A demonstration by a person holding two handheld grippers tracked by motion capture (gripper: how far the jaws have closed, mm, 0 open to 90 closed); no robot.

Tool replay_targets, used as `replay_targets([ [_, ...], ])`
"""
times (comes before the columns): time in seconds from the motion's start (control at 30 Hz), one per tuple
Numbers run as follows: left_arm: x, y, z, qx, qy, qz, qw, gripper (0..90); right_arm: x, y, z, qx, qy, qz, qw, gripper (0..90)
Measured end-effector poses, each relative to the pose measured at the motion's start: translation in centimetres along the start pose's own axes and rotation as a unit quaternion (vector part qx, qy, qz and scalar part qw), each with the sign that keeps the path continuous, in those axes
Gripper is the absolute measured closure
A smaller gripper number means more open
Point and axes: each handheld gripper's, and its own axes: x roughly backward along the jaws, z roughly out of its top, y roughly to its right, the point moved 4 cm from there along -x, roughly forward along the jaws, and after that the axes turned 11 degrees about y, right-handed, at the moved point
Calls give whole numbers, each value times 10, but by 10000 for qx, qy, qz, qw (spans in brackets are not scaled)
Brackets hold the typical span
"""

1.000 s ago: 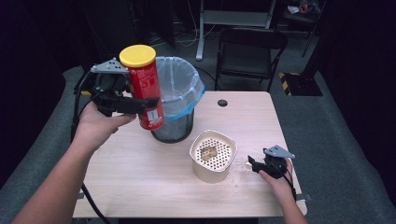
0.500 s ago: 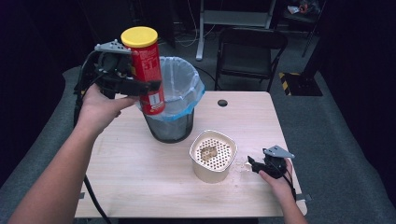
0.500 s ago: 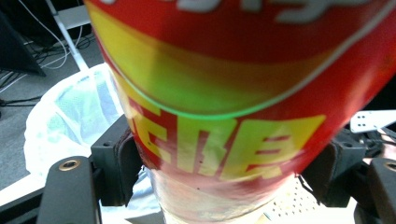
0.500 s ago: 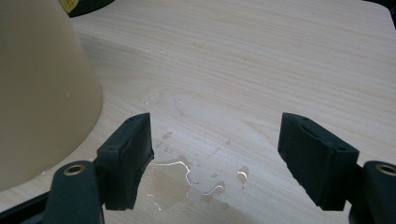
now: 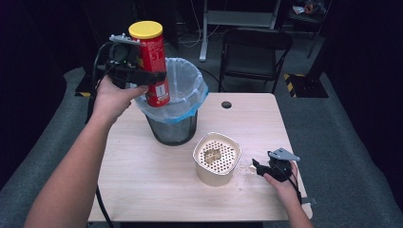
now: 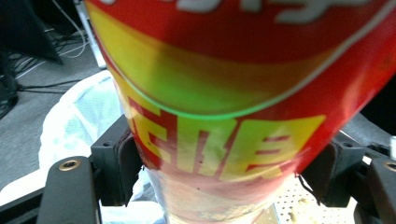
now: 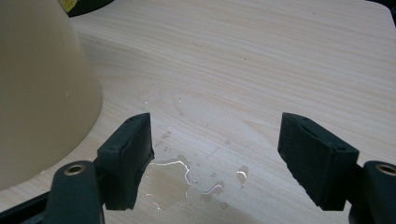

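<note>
My left gripper (image 5: 151, 77) is shut on a tall red can (image 5: 152, 61) with a yellow lid, held upright above the left rim of a black mesh bin (image 5: 175, 110) lined with a pale blue bag. In the left gripper view the red and yellow can (image 6: 224, 102) sits between both jaws, with the bag's rim (image 6: 70, 116) behind it. A cream perforated cup (image 5: 216, 158) stands right of the bin. My right gripper (image 5: 259, 168) rests open on the table just right of the cup, and its own view has the cup's wall (image 7: 42, 88) at the left.
Small puddles of water (image 7: 173, 172) lie on the light wood table (image 5: 142, 180) between the right gripper's jaws. A round hole (image 5: 226, 104) is in the table's far side. A black folding chair (image 5: 254, 52) stands behind the table.
My left gripper has carried the can up and toward the far side, from beside the bin to above its left rim. The right gripper has stayed where it was.
</note>
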Motion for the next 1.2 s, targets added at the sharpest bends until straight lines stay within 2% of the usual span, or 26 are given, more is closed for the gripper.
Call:
replay_targets([
  [0.3,-18,-13,-2,167,86,295,9994,239,-1,-1,0,89,16,22,10000,259],
  [0.37,-23,-16,-3,198,108,352,9991,239,-1,-1,0,3,21,3,10000,259],
  [0.43,-27,-17,-4,236,150,353,9990,239,0,1,0,28,19,3,10000,259],
  [0.67,-46,-20,-7,159,167,532,9983,239,-1,1,0,23,10,-11,10000,259],
  [0.83,-58,-25,-13,264,149,574,9979,238,-2,1,0,48,12,20,10000,259],
  [0.93,-65,-27,-19,369,91,561,9977,237,-2,1,0,93,3,20,10000,259],
  [1.0,-69,-28,-23,463,-45,523,9975,234,-2,1,0,114,9,48,9999,258],
  [1.03,-70,-29,-25,448,-122,517,9976,232,-2,1,0,116,11,49,9999,258],
  [1.1,-73,-32,-30,475,-165,604,9969,196,-2,0,0,92,15,57,9999,258],
  [1.13,-74,-35,-33,539,-168,702,9959,136,-2,0,0,87,16,60,9999,258],
  [1.2,-74,-38,-38,617,-126,761,9951,123,-1,0,0,58,15,42,10000,258],
])
